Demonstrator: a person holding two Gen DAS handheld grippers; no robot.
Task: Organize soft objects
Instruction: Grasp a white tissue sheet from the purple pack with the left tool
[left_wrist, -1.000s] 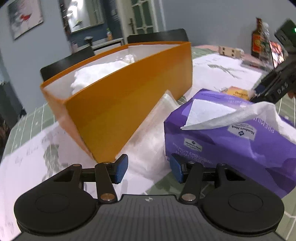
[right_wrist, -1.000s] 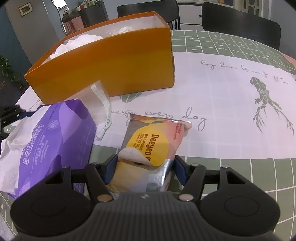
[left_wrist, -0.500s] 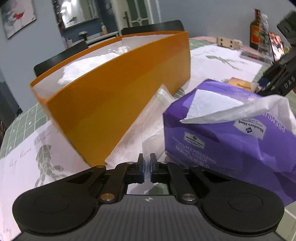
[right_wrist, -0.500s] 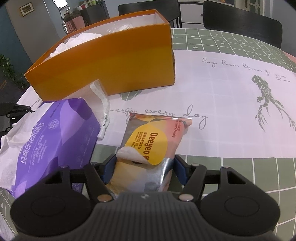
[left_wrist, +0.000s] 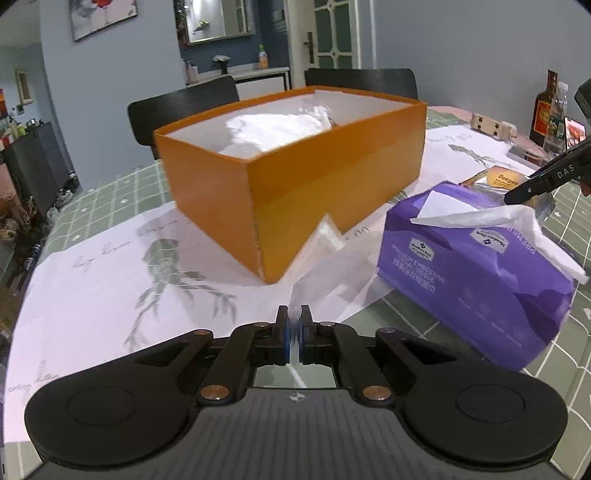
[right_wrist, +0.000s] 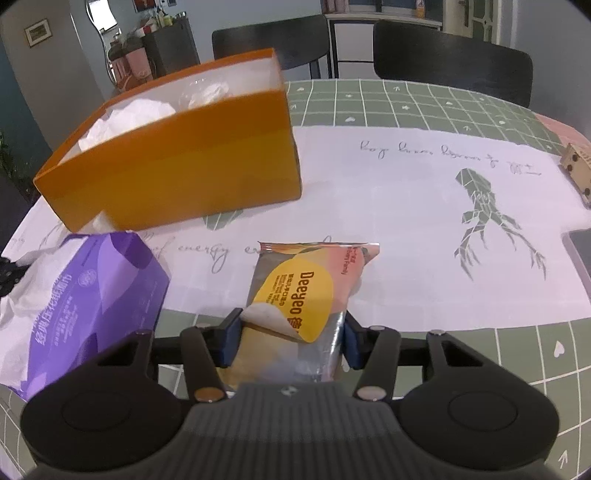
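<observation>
My left gripper (left_wrist: 294, 328) is shut on the edge of a clear plastic bag (left_wrist: 328, 254) that trails up toward the orange box (left_wrist: 295, 184). The box holds crumpled white soft material (left_wrist: 273, 129). A purple tissue pack (left_wrist: 480, 266) with one tissue pulled out lies to the right of the bag. My right gripper (right_wrist: 291, 345) has its jaws closing on a Deeyeo wipes packet (right_wrist: 306, 291), with both pads against the packet's sides. In the right wrist view, the tissue pack (right_wrist: 92, 288) lies left of the packet and the orange box (right_wrist: 177, 173) sits beyond it.
The table has a green checked cloth (right_wrist: 406, 103) and a white printed runner (right_wrist: 424, 206). Two black chairs (right_wrist: 450, 62) stand at the far side. A bottle (left_wrist: 546, 107), a wooden block (left_wrist: 487, 123) and small items sit at the far right.
My left gripper closed from wide open onto the clear bag and drew back and up from the box. My right gripper's jaws narrowed onto the wipes packet, which shifted over the runner's lettering.
</observation>
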